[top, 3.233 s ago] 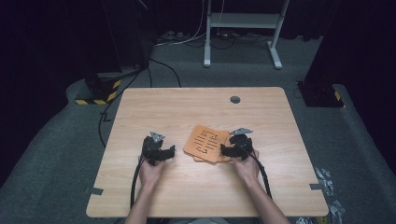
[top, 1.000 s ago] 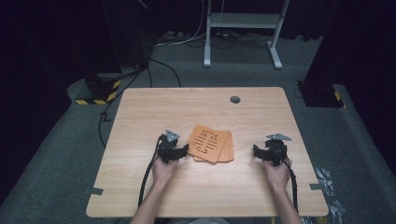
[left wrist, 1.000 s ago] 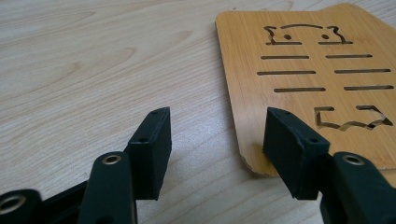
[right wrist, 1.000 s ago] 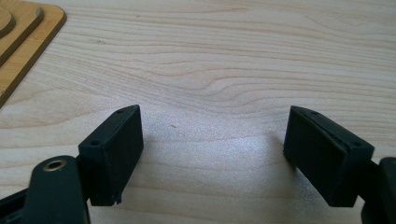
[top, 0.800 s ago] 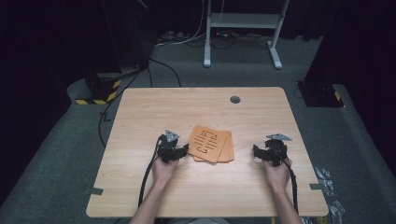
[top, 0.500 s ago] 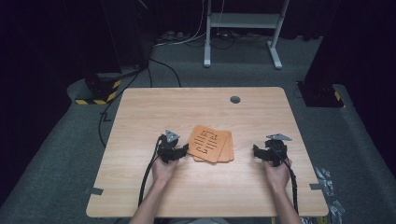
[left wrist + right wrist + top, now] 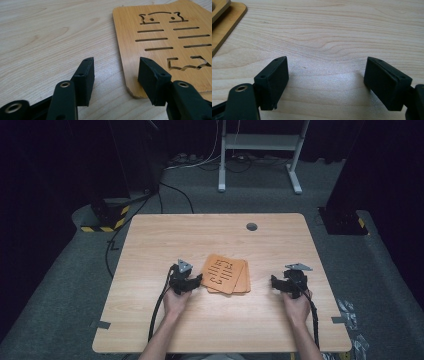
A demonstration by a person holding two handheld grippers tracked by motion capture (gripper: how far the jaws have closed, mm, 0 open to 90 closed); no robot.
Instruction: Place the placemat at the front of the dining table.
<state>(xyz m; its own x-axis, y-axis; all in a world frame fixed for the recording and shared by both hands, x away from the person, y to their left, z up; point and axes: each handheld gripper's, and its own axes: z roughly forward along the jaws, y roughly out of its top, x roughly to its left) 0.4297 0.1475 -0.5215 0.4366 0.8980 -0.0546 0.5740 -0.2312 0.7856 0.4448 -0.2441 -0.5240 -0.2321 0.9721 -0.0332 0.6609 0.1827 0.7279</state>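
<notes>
**Left gripper closing at the edge of the wooden boards, right gripper open on bare table**

In the left gripper view, the left gripper (image 7: 113,75) sits low over the table (image 7: 50,32), its two black jaws rising from the bottom of the frame. Its jaws have just been closing, yet a gap still shows between them. The edge of the top board (image 7: 170,37) lies within that gap: one jaw rests over the board's lower left corner, the other stands on bare wood to the left of it. The pads do not press on the board. The board fills the upper right of that frame, a thin orange-brown wooden sheet with rows of cut slots and small cut-out shapes.

In the high view the left gripper (image 7: 186,281) sits just left of centre, its tips at the left edge of the boards (image 7: 227,274), with a hand (image 7: 176,301) behind it and a cable trailing toward the bottom of the frame. The boards lie stacked a little askew in the middle of the table (image 7: 150,245), the lower one peeking out to the right.

The right gripper (image 7: 287,282) sits well apart from the boards, at the right of the frame. In the right gripper view its jaws stand wide open over bare table (image 7: 337,30), with nothing between them. A corner of the boards (image 7: 227,17) shows at the upper left of that frame.
</notes>
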